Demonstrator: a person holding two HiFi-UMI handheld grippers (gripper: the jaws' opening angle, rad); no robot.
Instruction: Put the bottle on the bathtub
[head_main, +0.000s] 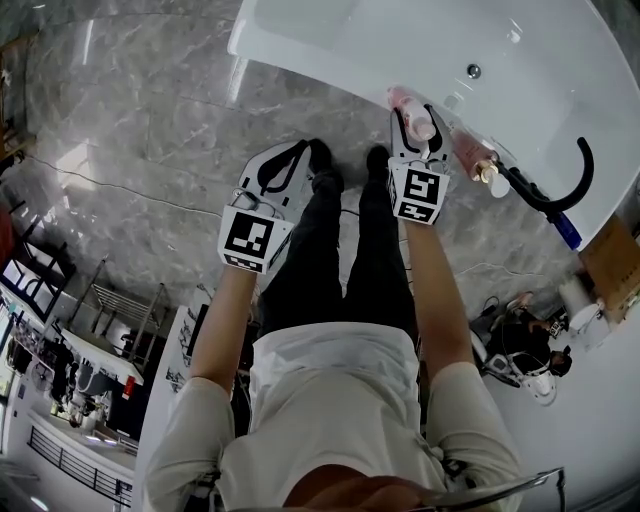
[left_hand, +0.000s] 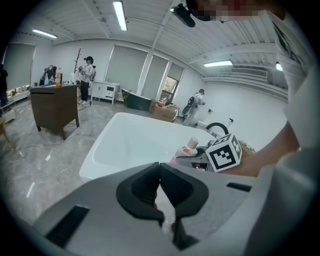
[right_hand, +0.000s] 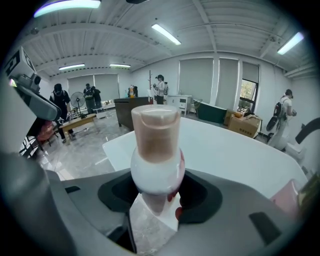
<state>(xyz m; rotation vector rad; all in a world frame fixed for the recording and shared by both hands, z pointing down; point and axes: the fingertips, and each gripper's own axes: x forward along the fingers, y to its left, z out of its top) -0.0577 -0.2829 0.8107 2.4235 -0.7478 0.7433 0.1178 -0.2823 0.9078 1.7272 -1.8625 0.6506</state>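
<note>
My right gripper (head_main: 416, 118) is shut on a pink and white bottle (head_main: 407, 99), held just over the near rim of the white bathtub (head_main: 330, 40). In the right gripper view the bottle (right_hand: 155, 150) stands upright between the jaws with its brownish cap towards the camera, and the bathtub (right_hand: 235, 150) spreads behind it. My left gripper (head_main: 300, 153) hangs over the grey floor to the left of the tub. Its jaws (left_hand: 160, 167) are shut with nothing in them. From the left gripper view I see the bottle (left_hand: 189, 148) beside the right gripper's marker cube.
A second pink bottle (head_main: 470, 150) with a gold cap lies on the tub rim just right of my right gripper. A black curved faucet (head_main: 565, 190) rises from the rim further right. Cardboard boxes and a cable sit on the marble floor. People stand far off in the room.
</note>
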